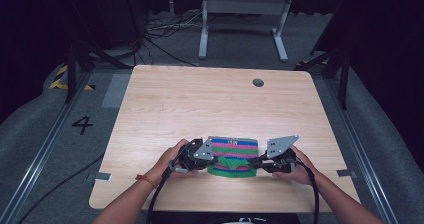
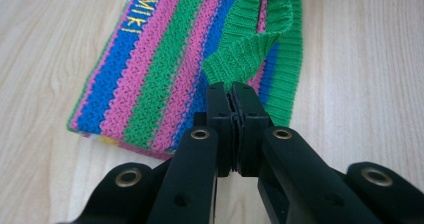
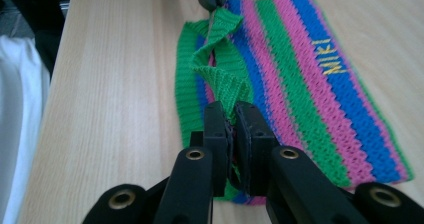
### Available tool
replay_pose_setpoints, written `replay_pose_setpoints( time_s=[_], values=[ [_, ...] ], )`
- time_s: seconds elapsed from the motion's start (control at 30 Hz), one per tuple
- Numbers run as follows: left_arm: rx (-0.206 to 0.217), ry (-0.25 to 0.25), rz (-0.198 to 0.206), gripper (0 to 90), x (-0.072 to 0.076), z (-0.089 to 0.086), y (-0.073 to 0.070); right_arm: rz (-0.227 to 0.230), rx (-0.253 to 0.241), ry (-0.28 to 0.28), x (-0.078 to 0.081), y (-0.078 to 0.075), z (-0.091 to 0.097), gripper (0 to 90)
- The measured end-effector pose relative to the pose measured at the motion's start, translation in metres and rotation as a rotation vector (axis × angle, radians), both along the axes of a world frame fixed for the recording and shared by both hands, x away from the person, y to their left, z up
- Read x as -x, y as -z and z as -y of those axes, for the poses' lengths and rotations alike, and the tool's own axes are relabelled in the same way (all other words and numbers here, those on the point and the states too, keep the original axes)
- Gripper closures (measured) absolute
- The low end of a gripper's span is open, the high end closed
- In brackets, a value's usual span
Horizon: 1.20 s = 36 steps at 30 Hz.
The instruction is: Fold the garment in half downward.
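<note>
Table [image 1: 165, 104] of pale wood-grain laminate, smooth and flat, rounded at the corners, carrying everything here. Lying near its front edge between the two hands, knitted cloth [image 1: 233, 156] — soft, chunky stitch in green, pink and blue stripes, ribbed green hem [image 2: 250, 49], small yellow lettering [image 2: 140, 11] along one blue stripe. Left gripper [image 2: 233, 91] pressed together on a corner of the green hem, hard black plastic pinching stretchy yarn; right gripper [image 3: 231, 109] likewise clamped on the opposite corner of that hem, a thin fold of knit caught between the pads. Risks, judged from this hold: grip on very little fabric at each side, so a slip out of either pinch likely if pulled apart too hard or unevenly; hem already twisted and buckled between the two holds, so a crooked, bunched fold probable unless both corners travel level; loose loops of knit easily snagged on the jaw edges at release; light cloth dragged across the slick tabletop instead of folding.
</note>
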<state>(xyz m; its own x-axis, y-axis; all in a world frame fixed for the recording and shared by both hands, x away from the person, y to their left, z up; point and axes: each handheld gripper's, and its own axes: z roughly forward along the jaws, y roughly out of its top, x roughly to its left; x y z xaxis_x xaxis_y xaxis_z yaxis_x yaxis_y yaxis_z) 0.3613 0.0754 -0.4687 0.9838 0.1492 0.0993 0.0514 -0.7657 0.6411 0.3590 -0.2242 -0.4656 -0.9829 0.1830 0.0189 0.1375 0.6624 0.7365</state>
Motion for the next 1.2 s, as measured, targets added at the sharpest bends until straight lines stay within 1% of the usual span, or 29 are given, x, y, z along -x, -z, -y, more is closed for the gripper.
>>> replay_pose_setpoints(
  time_s=[0.07,0.1,0.13,0.2,0.27,0.33,0.37,0.43,0.47,0.5,0.53,0.57,0.6,0.63,0.67,0.7,0.73,0.77,0.8,0.83,0.87,0.9,0.93,0.97,1.0,1.03,1.07,1.1,1.2],
  values=[
    [0.002,0.003,0.005,87.6,0.001,0.0,0.001,-0.002,0.014,-0.007,0.003,0.004,0.0,84.5],
    [-0.002,0.0,-0.003,87.6,0.002,-0.001,0.002,-0.002,0.014,-0.007,0.003,0.004,0.0,84.5],
    [-0.005,-0.001,-0.007,87.4,0.003,-0.002,0.003,-0.013,0.025,-0.011,0.005,0.008,0.001,83.2],
    [-0.001,-0.003,-0.019,87.2,0.005,-0.003,0.005,-0.015,0.027,-0.017,0.006,0.009,0.001,83.1],
    [-0.018,0.009,-0.026,87.0,0.007,-0.004,0.006,-0.019,0.033,-0.023,0.008,0.011,0.002,82.7],
    [-0.018,0.007,-0.03,85.7,0.009,-0.006,0.005,-0.021,0.032,-0.018,0.01,0.012,0.005,81.9],
    [-0.014,0.003,-0.021,84.7,0.011,-0.008,0.003,-0.025,0.035,-0.014,0.011,0.012,0.006,82.0],
    [-0.001,-0.017,-0.021,77.1,0.013,-0.013,-0.002,-0.02,0.031,-0.005,0.014,0.011,0.011,79.1],
    [0.014,-0.035,-0.013,75.7,0.013,-0.015,-0.003,-0.017,0.028,0.003,0.014,0.01,0.013,79.0],
    [0.031,-0.063,-0.012,72.1,0.012,-0.017,-0.005,-0.007,0.025,0.008,0.015,0.008,0.015,78.9],
    [0.047,-0.087,-0.018,66.4,0.011,-0.018,-0.007,0.0,0.017,0.025,0.015,0.006,0.016,77.2],
    [0.047,-0.087,-0.018,64.2,0.011,-0.018,-0.007,0.0,0.017,0.025,0.015,0.006,0.016,77.2],
    [0.067,-0.102,-0.02,61.4,0.011,-0.017,-0.009,0.011,-0.002,0.045,0.016,0.001,0.016,75.5],
    [0.067,-0.102,-0.02,58.4,0.011,-0.017,-0.009,0.011,-0.002,0.045,0.016,0.001,0.016,75.5],
    [0.072,-0.104,-0.021,55.8,0.011,-0.014,-0.009,0.019,-0.012,0.059,0.015,-0.002,0.013,72.8],
    [0.071,-0.104,-0.026,55.8,0.011,-0.01,-0.008,0.019,-0.012,0.059,0.015,-0.002,0.013,72.8],
    [0.052,-0.101,-0.01,54.0,0.011,-0.005,-0.006,0.021,-0.017,0.063,0.015,-0.003,0.01,70.7],
    [0.035,-0.095,-0.017,51.1,0.011,-0.001,-0.003,0.025,-0.016,0.065,0.015,-0.002,0.006,68.9],
    [0.022,-0.09,-0.03,50.4,0.01,0.002,-0.001,0.027,-0.012,0.069,0.014,-0.001,0.003,68.3],
    [0.016,-0.088,-0.036,48.7,0.009,0.004,0.002,0.031,-0.006,0.071,0.014,0.001,0.0,66.7],
    [0.006,-0.094,-0.034,46.6,0.008,0.005,0.005,0.037,-0.002,0.078,0.013,0.003,-0.002,64.4],
    [0.005,-0.112,-0.035,44.3,0.007,0.005,0.008,0.034,0.003,0.091,0.013,0.006,-0.003,63.1],
    [0.006,-0.139,-0.038,39.7,0.006,0.005,0.011,0.028,0.002,0.097,0.011,0.01,-0.004,61.5],
    [0.019,-0.155,-0.049,34.3,0.004,0.003,0.014,0.029,0.007,0.11,0.01,0.013,-0.004,58.6],
    [0.037,-0.176,-0.066,32.5,0.003,0.001,0.017,0.036,0.023,0.126,0.009,0.017,-0.004,54.2],
    [0.047,-0.188,-0.08,32.0,0.002,-0.001,0.02,0.027,0.027,0.143,0.008,0.021,-0.003,51.8],
    [0.053,-0.196,-0.088,31.2,0.001,-0.003,0.021,0.006,0.023,0.155,0.007,0.023,-0.002,49.8],
    [0.067,-0.199,-0.092,31.1,0.001,-0.004,0.023,0.0,0.014,0.17,0.006,0.025,0.0,47.6],
    [0.078,-0.203,-0.095,31.0,0.001,-0.005,0.025,-0.006,0.004,0.183,0.006,0.028,0.001,46.5]
  ],
)
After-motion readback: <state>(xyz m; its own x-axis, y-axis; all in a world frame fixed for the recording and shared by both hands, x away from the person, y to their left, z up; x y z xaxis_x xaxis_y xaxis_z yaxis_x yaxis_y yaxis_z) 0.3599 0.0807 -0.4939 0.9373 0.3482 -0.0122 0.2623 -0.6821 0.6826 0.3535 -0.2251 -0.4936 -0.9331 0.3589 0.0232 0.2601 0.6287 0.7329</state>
